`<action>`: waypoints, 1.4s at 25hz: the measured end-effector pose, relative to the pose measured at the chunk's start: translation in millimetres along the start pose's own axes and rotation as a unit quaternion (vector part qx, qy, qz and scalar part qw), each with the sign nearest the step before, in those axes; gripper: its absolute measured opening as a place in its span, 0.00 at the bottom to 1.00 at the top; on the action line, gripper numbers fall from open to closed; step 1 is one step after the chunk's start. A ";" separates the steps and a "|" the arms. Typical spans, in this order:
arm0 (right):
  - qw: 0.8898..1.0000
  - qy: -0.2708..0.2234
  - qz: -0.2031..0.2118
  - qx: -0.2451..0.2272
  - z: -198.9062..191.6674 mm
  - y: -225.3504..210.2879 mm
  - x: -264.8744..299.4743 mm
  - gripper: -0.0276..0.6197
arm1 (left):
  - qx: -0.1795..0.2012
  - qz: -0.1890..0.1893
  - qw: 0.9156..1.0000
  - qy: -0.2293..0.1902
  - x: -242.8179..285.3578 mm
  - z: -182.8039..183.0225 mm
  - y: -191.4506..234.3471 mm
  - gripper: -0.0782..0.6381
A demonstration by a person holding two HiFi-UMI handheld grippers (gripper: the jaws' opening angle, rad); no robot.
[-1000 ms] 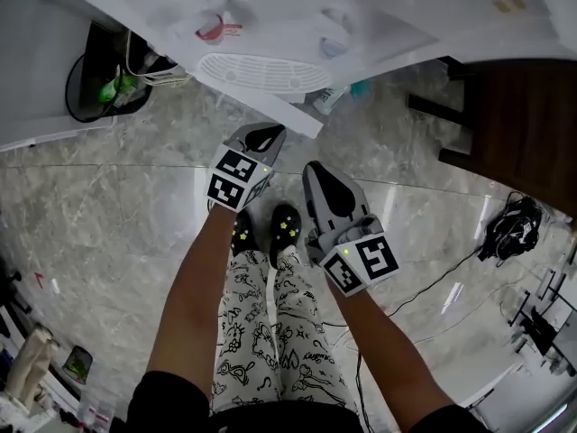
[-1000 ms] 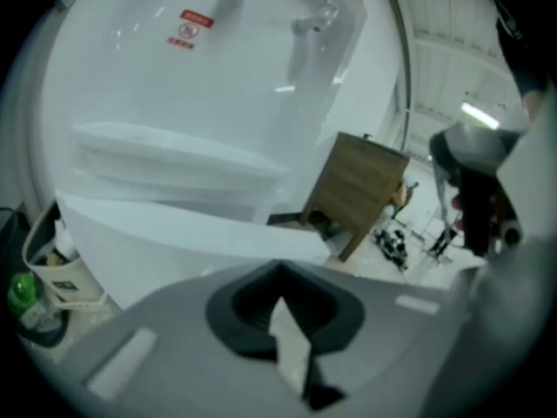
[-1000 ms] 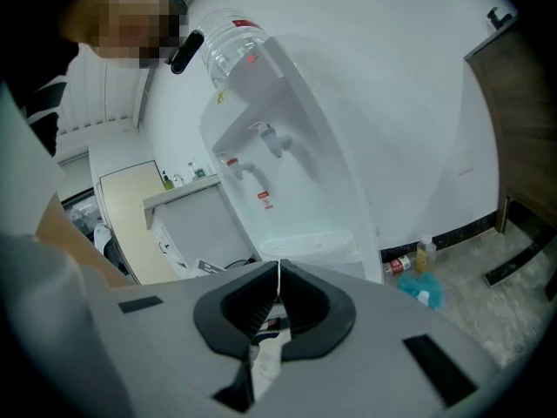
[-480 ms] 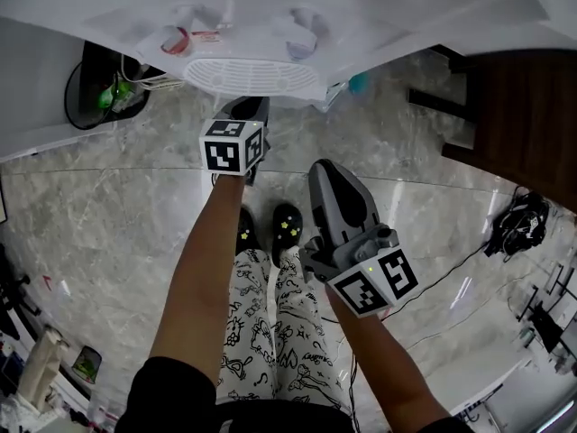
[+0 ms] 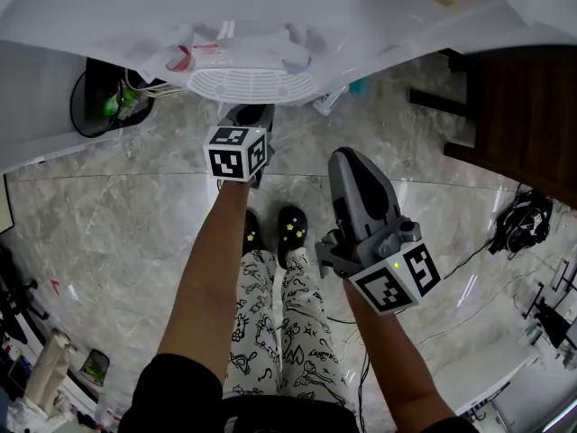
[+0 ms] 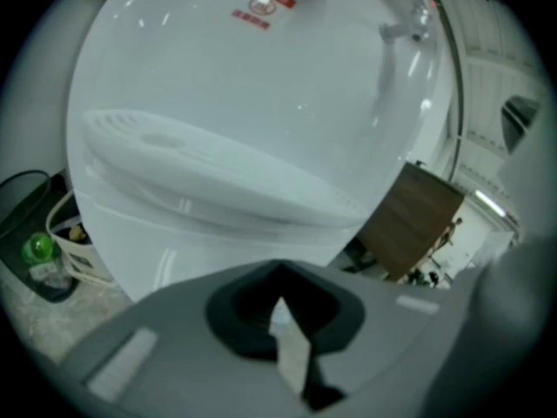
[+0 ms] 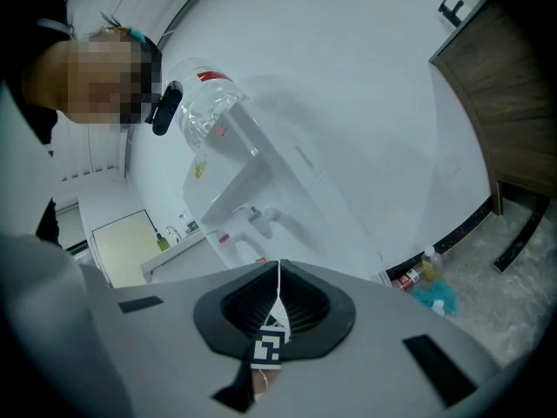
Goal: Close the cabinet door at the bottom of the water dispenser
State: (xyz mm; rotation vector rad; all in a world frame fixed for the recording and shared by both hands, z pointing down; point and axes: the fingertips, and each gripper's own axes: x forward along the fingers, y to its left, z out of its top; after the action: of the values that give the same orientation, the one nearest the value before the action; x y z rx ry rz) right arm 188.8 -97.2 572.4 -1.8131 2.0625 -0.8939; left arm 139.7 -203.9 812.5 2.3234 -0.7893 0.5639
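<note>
**Status: left tongs at the lower door**

The head view shows both tools from above. The left tongs (image 5: 250, 113) are closed and empty, with their tips tucked under the drip tray (image 5: 248, 84) of the water dispenser (image 5: 270, 7). The right tongs (image 5: 353, 156) are also closed on nothing and sit back and to the right, clear of the dispenser.

The tray hides the cabinet door in the head view. Only the left gripper view shows the cabinet door (image 6: 218, 251), a white face directly ahead of the closed jaws, below the tray. Contact cannot be confirmed.

Only the right gripper view shows the water bottle (image 7: 204, 111) on top of the dispenser and the small bottles (image 7: 416, 274) on the floor at its base.

One second ago the door's edge jutted out past the tray, right of the left tongs. It now lies back beneath the tray. The right tongs have shifted rightward.

A black bin (image 5: 99, 106), left of the left tongs, holds a green bottle (image 5: 111, 105).
</note>
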 end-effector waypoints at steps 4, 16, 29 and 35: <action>0.999 0.029 0.005 -0.039 -8.5 3.9 0.5 0.07 | 0.057 -0.021 0.998 -0.007 -34.8 -3.3 -31.0 0.11; 0.986 0.106 0.027 -0.123 12.2 71.3 -49.8 0.07 | 0.070 -0.065 0.994 -0.047 -213.8 70.2 -133.2 0.11; 0.979 0.044 0.135 -0.149 138.3 223.0 -115.6 0.07 | 0.081 -0.080 0.985 -0.133 -388.7 229.3 -236.0 0.11; 0.972 0.032 0.146 -0.179 156.4 244.4 -132.6 0.07 | 0.092 -0.075 0.981 -0.155 -404.9 252.8 -258.0 0.10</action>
State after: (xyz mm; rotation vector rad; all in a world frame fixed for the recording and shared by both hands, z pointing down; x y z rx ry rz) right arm 105.5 -4.6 278.7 -1.5833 2.5807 -0.5330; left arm 61.0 -49.6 298.3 2.6559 -0.7158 0.2176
